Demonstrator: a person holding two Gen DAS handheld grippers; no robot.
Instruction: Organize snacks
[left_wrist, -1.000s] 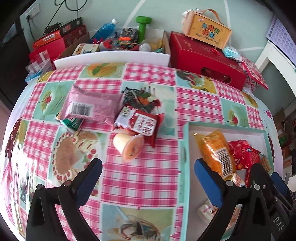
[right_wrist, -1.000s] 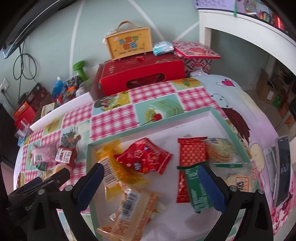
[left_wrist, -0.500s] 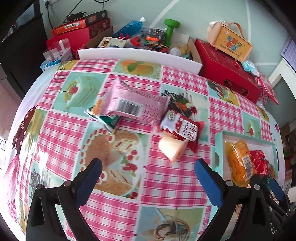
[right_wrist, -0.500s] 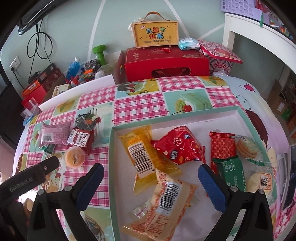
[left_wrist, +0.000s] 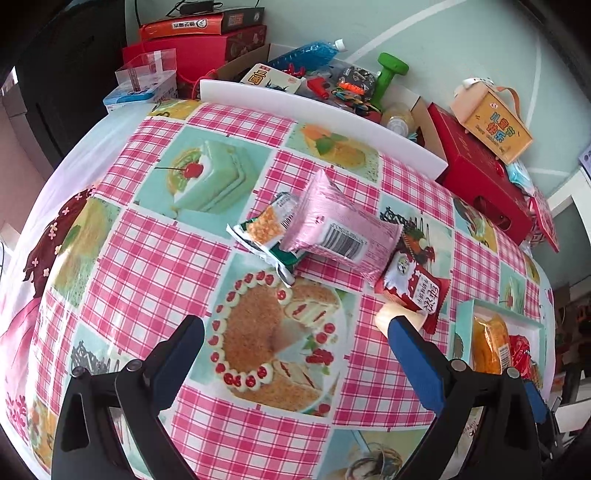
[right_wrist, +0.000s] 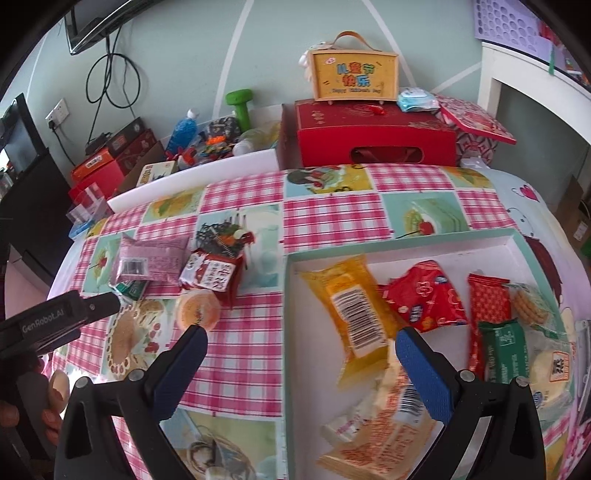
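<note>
Left wrist: empty, wide-spread left claw (left_wrist: 295, 334) above pink packet (left_wrist: 334, 230).

We are viewing a table covered by a pink checked, cake-printed tablecloth (right_wrist: 332, 210). A shallow white cardboard tray with a teal rim (right_wrist: 406, 247) is lying on its right part. Inside the tray, a yellow barcode-labelled packet (right_wrist: 351, 306) is lying at the left, a red crinkled packet (right_wrist: 424, 295) to its right, and a green foil packet (right_wrist: 506, 350) further right. Left of the tray, on the cloth, a pink foil packet (left_wrist: 332, 232) is resting on a green-and-white wrapper (left_wrist: 266, 236). A red-and-white sachet (left_wrist: 413, 288) is lying just right of the pink packet, and an orange jelly cup (right_wrist: 197, 310) is sitting in front of the sachet. Behind the table, a red gift box (right_wrist: 373, 129) is supporting a yellow handled box (right_wrist: 354, 75).
</note>
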